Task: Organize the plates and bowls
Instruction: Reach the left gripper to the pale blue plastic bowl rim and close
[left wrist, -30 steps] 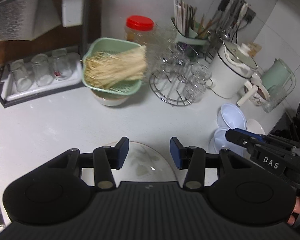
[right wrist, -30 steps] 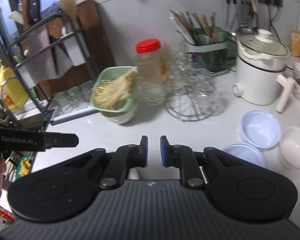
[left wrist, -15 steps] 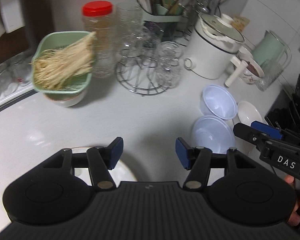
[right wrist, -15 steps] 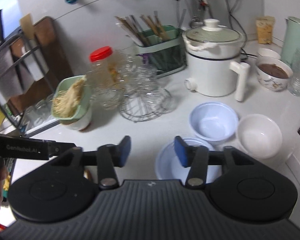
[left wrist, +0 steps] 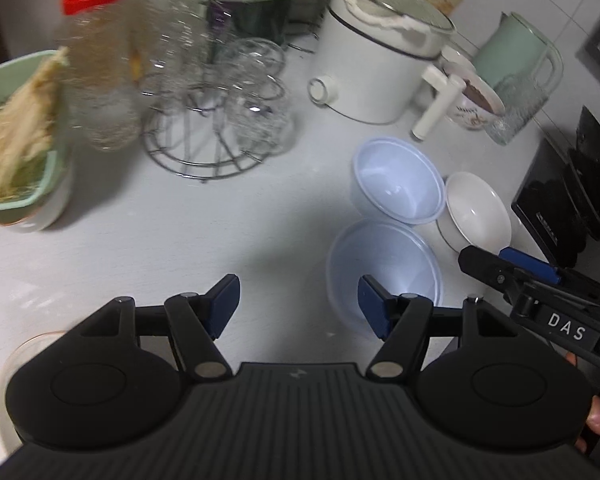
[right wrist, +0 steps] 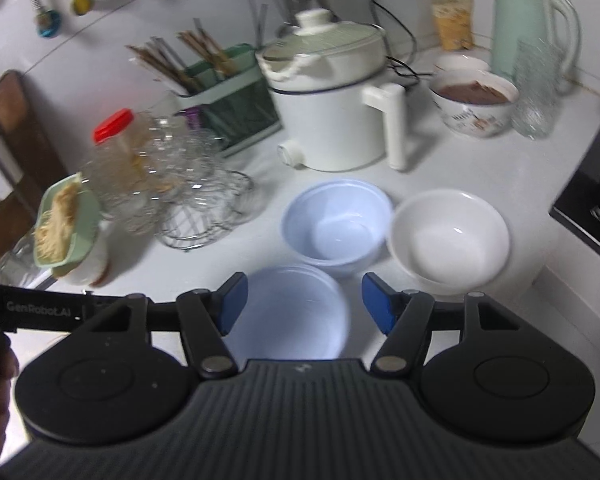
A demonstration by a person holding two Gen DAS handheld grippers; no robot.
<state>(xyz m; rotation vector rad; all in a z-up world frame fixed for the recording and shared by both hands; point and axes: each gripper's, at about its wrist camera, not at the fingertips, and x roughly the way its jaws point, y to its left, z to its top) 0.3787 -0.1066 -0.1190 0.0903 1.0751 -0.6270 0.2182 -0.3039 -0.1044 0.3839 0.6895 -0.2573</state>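
Right tool (right wrist: 302,300) now spread wider, near blue bowl (right wrist: 296,312) beneath it

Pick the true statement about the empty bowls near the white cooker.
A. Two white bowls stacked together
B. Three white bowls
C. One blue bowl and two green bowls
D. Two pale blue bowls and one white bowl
D: two pale blue bowls sit beside one white bowl, all separate on the counter.

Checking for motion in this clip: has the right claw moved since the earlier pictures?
Yes. The right claw swung rightward, away from the green noodle basket, and now hangs open over the near blue bowl.
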